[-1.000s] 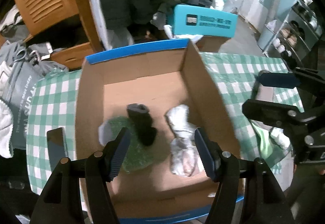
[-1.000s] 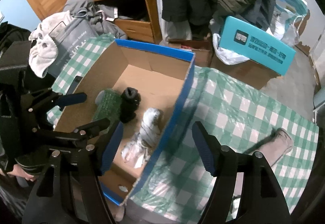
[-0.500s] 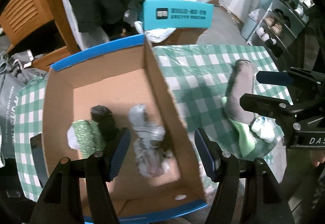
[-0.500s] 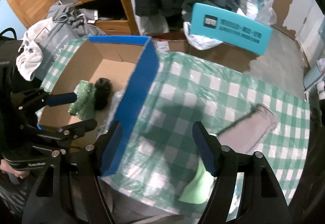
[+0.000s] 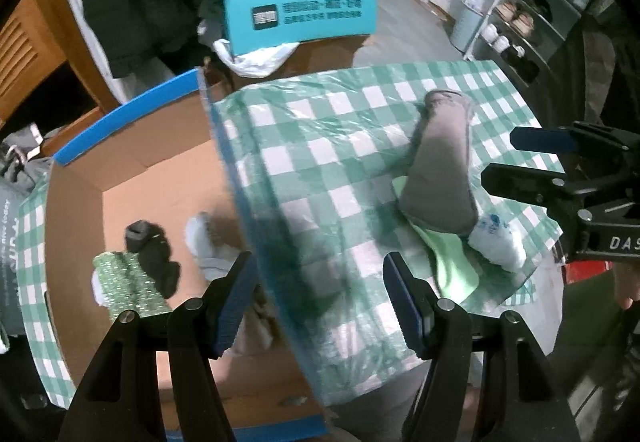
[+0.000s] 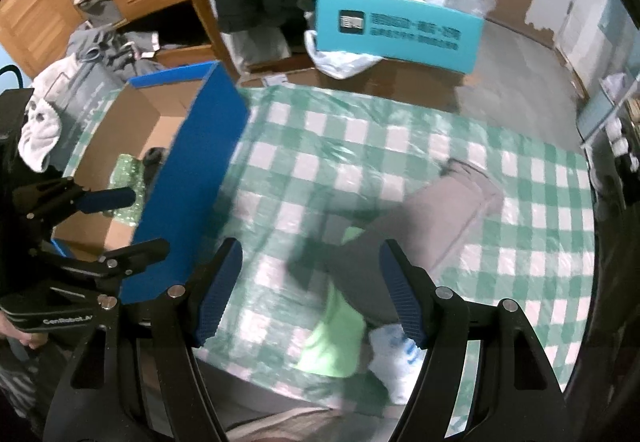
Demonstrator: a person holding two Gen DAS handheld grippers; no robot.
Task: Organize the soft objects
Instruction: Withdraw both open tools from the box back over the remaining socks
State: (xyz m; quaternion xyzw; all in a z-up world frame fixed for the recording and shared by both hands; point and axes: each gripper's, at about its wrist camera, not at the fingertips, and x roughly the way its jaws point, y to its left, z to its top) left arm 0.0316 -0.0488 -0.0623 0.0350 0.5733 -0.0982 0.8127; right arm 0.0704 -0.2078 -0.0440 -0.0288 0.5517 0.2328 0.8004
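Matt corrugated cardboard box [image 5: 132, 177], glossy plastic-covered checked tablecloth [image 5: 320, 145], soft grey cloth sock [image 5: 440, 169]

Both wrist views look steeply down, close, sharing the cardboard box [image 5: 132, 177] and checkered tablecloth [image 6: 360, 145].

Dim indoor light, cool in tint. Both fisheye views bend hard at their black rims. Motion blur smears the box wall [image 5: 256, 226] and the cloth [image 6: 360, 169]; soft glare lies on its plastic cover, with dark shadows nearby.
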